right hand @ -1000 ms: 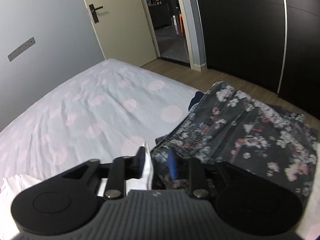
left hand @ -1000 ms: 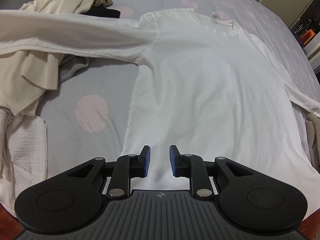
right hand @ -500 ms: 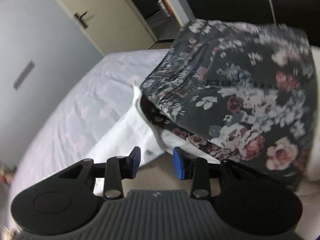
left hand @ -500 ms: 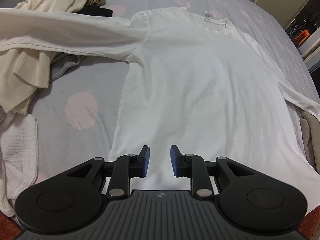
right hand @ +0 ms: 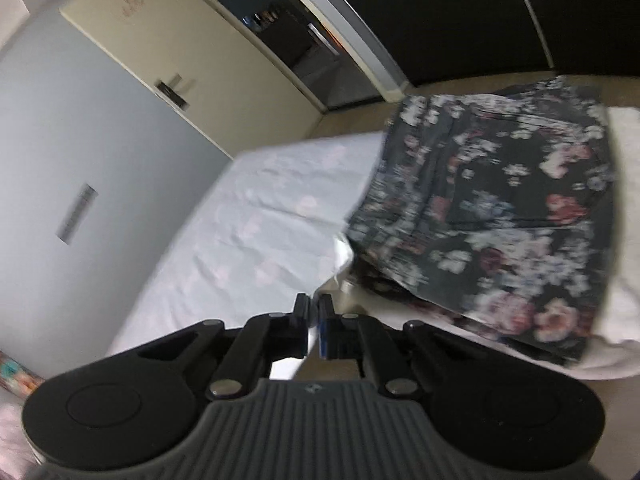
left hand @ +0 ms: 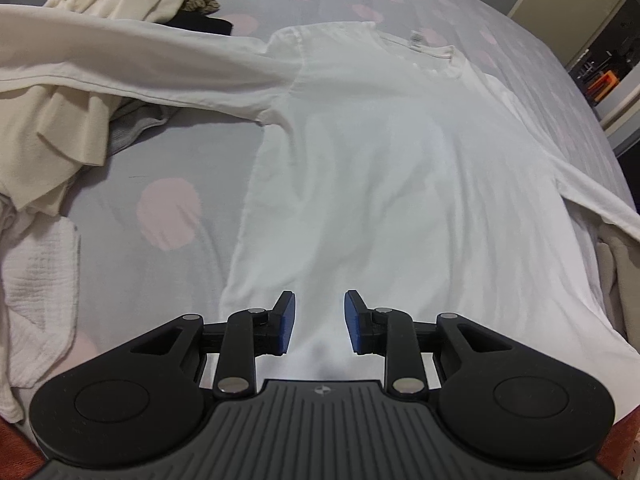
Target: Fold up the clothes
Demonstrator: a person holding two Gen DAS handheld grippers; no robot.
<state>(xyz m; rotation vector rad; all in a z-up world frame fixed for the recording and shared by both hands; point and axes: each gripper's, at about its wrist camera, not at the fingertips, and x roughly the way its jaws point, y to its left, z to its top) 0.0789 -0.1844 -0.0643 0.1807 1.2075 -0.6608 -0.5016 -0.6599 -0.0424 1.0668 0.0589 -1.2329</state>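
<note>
A white long-sleeved shirt [left hand: 380,168] lies flat on the spotted bed sheet [left hand: 180,168], collar far, hem near. Its left sleeve [left hand: 140,64] stretches out to the left and its right sleeve [left hand: 592,196] runs off to the right. My left gripper [left hand: 318,322] is open and empty, just above the shirt's hem. In the right wrist view, my right gripper [right hand: 314,316] is shut on a strip of white cloth, the end of the sleeve [right hand: 340,264], beside a folded dark floral garment [right hand: 492,216]. The view is blurred.
Cream and grey clothes [left hand: 60,132] are heaped at the left, with a white textured cloth [left hand: 36,296] below them. The floral garment lies on a white folded pile [right hand: 624,240]. A door [right hand: 172,60] and a dark wardrobe [right hand: 440,8] stand beyond the bed.
My right gripper has closed from open onto the white sleeve end and swung round by the floral garment. My left gripper stayed open and shifted slightly over the hem.
</note>
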